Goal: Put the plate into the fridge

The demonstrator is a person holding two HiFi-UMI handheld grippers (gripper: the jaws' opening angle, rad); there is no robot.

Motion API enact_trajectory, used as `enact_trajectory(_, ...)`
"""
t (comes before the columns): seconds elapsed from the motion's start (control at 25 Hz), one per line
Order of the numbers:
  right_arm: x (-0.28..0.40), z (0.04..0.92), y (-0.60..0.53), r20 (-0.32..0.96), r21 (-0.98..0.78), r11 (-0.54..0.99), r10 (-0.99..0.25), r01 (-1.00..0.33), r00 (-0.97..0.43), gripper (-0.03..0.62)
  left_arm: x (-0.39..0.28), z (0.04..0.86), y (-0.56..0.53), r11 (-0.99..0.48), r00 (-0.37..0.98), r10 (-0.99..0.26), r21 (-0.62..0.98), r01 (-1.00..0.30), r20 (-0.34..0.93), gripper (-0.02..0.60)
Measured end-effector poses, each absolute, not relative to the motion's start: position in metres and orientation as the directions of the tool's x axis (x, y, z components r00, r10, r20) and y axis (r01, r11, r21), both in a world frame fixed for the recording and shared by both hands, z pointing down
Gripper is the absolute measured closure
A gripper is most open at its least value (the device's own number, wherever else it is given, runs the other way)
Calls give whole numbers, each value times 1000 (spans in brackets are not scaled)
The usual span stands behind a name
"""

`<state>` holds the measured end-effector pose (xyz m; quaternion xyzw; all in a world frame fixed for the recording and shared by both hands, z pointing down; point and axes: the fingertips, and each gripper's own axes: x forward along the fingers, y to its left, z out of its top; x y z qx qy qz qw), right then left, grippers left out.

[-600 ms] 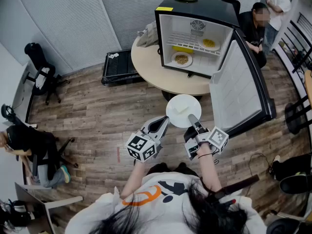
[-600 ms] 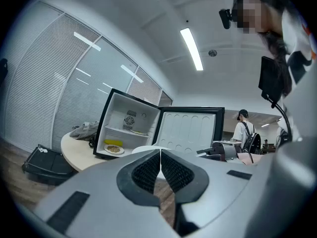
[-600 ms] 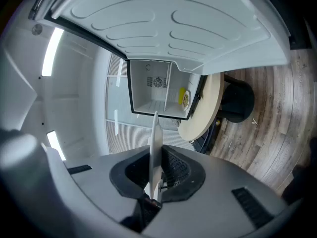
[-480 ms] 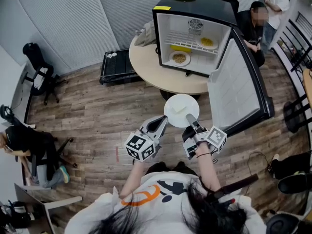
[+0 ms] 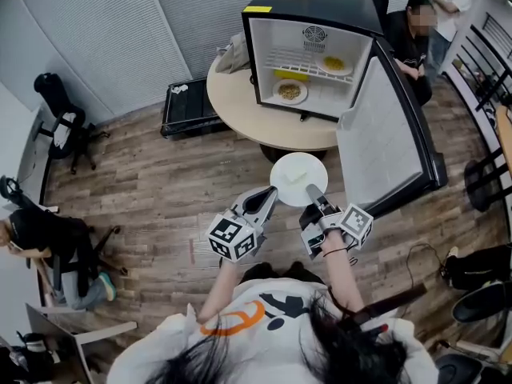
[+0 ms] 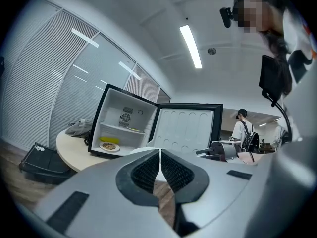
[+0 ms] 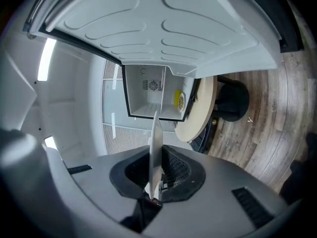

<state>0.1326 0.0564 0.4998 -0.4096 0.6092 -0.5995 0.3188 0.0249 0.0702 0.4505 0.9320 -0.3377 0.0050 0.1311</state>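
The left gripper (image 5: 268, 196) has its jaws pressed together on nothing, tips just beside the plate's rim. The right gripper (image 5: 314, 192) pinches the white plate (image 5: 298, 173) by its near edge, held above the wood floor (image 5: 160, 190). Beyond it the door (image 5: 386, 130) stands wide open. Further off, the fridge (image 5: 320, 6) sits on a round table (image 5: 236, 102), two food plates (image 5: 290, 91) on its shelves.

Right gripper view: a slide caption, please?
Right gripper clamps a white plate edge-on, facing the open fridge on a table.
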Motion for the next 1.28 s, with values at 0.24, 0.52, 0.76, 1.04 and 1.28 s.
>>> enact_trajectory(0.24, 140, 500, 53, 105, -992, -57, -881, -116, -462, 565, 35, 451, 67, -740, 774, -625, 241, -629, 101, 571)
enact_trajectory(0.52, 140, 504, 43, 112, -992, -67, -865, -108, -490, 565, 44, 450, 56, -729, 762, -640, 236, -643, 99, 571)
enact_trajectory(0.76, 144, 507, 28, 109, -993, -67, -845, -98, -523, 565, 51, 450, 45, -704, 736, -671, 233, -671, 90, 571)
enact_trajectory(1.04, 143, 507, 8, 92, -995, -53, -823, -86, -560, 565, 50, 456, 31, -665, 701, -707, 250, -704, 94, 571)
enact_trajectory(1.28, 142, 518, -10, 126, -992, -90, -820, -92, -559, 565, 46, 460, 11, -662, 701, -705, 256, -705, 108, 571)
